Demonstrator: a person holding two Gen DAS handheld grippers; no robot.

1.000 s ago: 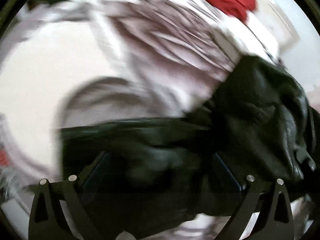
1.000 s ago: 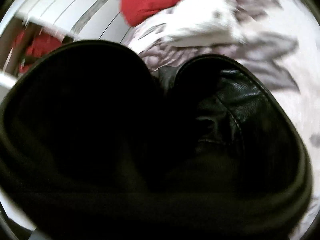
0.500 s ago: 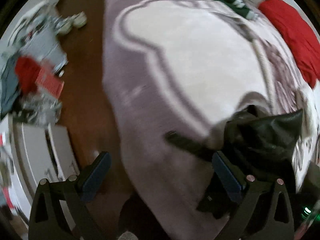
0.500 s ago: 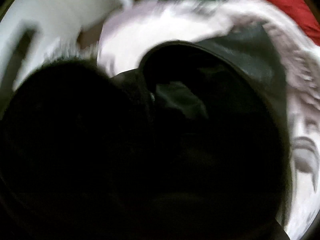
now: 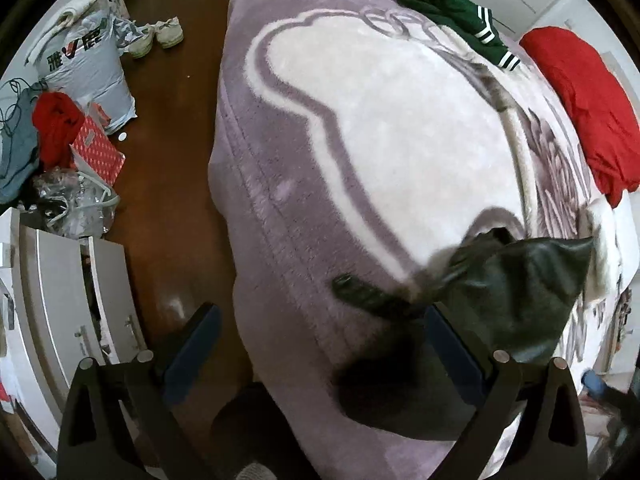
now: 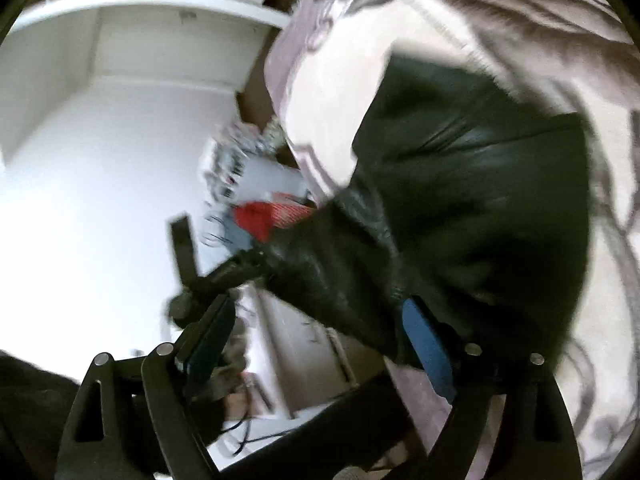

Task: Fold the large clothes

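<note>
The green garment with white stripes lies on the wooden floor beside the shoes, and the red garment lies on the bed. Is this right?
Not quite. The left wrist view shows the green garment on the bed, at its far end, not on the floor. The red garment does lie on the bed.

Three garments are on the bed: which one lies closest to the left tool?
The black leather garment, beside the left tool at the bed's near edge. The green garment and red garment lie far across the blanket.
</note>
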